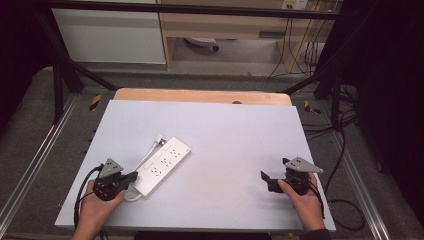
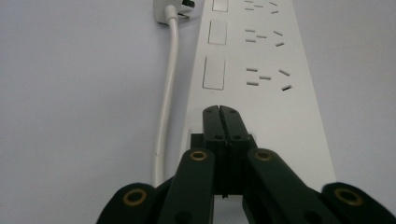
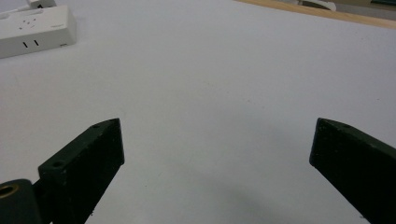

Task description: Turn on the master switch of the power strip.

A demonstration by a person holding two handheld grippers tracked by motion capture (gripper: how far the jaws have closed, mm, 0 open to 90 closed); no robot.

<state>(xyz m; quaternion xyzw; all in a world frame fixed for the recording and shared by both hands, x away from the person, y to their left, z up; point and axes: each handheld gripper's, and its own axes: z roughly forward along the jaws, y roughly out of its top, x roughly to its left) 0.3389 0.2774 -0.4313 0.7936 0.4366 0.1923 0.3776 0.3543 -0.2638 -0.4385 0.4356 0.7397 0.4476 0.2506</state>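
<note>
pressing its shut tips on the white power strip (image 2: pixel 261 93) is the left gripper (image 2: pixel 219 112). the right gripper (image 3: pixel 215 140) sits wide open, well apart.

Wide-open tongs (image 3: pixel 217 154) over table (image 3: pixel 210 70), power strip (image 3: pixel 35 30) far-left

The power strip (image 1: pixel 161 165) looks like smooth white plastic with a slight sheen, and its cord (image 2: pixel 167 93) is glossy white plastic or rubber, hard to tell which. Both grippers' jaws are matt black, with brass-looking rivets on the left gripper (image 2: pixel 220 111). The tabletop (image 1: pixel 235 135) is a matt pale sheet, bare wood along its far edge.
</note>
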